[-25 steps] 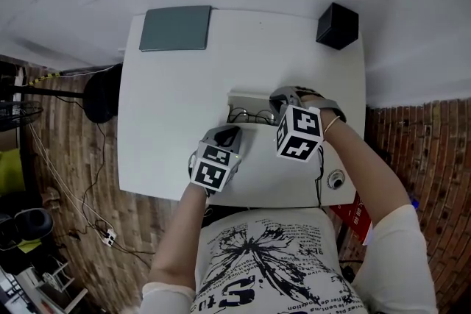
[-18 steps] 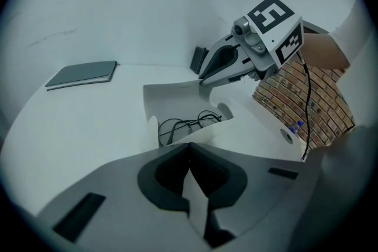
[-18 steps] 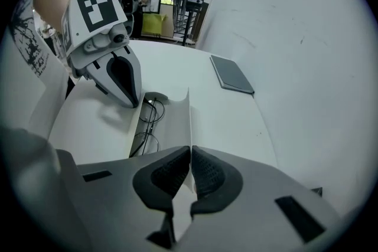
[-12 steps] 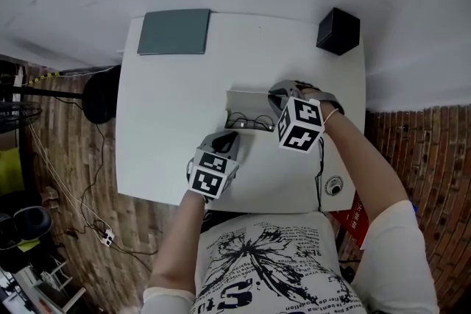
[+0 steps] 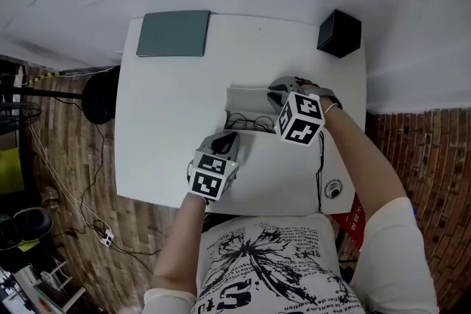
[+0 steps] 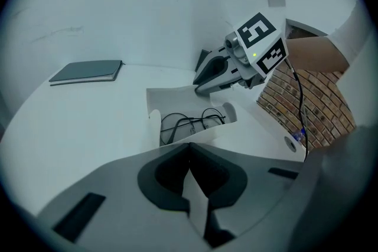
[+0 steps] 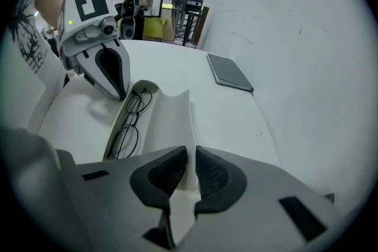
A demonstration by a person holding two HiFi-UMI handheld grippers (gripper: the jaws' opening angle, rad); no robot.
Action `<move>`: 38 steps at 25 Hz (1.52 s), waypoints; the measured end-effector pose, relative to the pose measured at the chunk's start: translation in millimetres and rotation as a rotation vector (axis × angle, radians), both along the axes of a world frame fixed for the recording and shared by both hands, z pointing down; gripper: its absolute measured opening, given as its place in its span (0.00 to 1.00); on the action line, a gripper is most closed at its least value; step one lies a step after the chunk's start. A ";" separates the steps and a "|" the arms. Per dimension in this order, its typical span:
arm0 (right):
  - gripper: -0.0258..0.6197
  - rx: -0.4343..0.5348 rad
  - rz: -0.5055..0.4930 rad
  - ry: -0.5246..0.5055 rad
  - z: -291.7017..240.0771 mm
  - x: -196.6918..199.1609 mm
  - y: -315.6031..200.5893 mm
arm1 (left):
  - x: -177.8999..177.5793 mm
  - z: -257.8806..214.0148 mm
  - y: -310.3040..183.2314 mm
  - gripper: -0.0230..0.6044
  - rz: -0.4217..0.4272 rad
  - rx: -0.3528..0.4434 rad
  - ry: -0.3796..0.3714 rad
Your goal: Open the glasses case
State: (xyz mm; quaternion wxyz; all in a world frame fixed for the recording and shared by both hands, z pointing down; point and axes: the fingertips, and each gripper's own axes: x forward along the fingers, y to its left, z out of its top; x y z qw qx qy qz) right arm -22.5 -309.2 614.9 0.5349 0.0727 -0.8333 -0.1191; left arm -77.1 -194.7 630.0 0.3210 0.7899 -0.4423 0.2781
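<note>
on the table (image 5: 169, 121), white glasses case (image 5: 246, 98) lies open.

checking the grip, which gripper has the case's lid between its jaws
The right gripper: the raised glasses case lid stands between its opening jaws. The left gripper is shut on the case's near flap instead.
</note>
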 end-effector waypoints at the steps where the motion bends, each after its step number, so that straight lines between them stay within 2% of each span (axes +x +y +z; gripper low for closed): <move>1: 0.14 -0.003 0.003 -0.005 0.5 -0.2 -0.5 | -0.3 0.0 -0.3 0.06 -0.001 0.000 -0.001; 12: 0.14 -0.018 0.106 -0.044 -13.2 3.2 -2.4 | 0.3 -2.7 -3.7 0.06 0.019 -0.001 -0.025; 17: 0.26 -0.009 0.188 -0.132 -40.4 4.0 1.2 | -0.2 -19.1 -3.1 0.06 0.028 0.032 -0.013; 21: 0.23 -0.025 0.284 -0.214 -65.8 7.9 12.6 | -2.3 -38.4 2.1 0.06 0.056 0.065 -0.013; 24: 0.18 -0.019 0.394 -0.320 -90.9 10.8 23.3 | -4.6 -60.6 6.8 0.06 0.074 0.113 -0.005; 28: 0.15 0.053 0.528 -0.467 -130.9 16.8 35.3 | -9.8 -99.7 9.8 0.06 0.096 0.202 0.012; 30: 0.07 0.085 0.588 -0.540 -153.3 20.1 43.0 | -13.1 -122.9 11.2 0.06 0.106 0.254 0.019; 38: 0.06 0.172 0.683 -0.749 -220.9 31.2 87.9 | -20.8 -225.9 21.0 0.06 0.169 0.500 0.044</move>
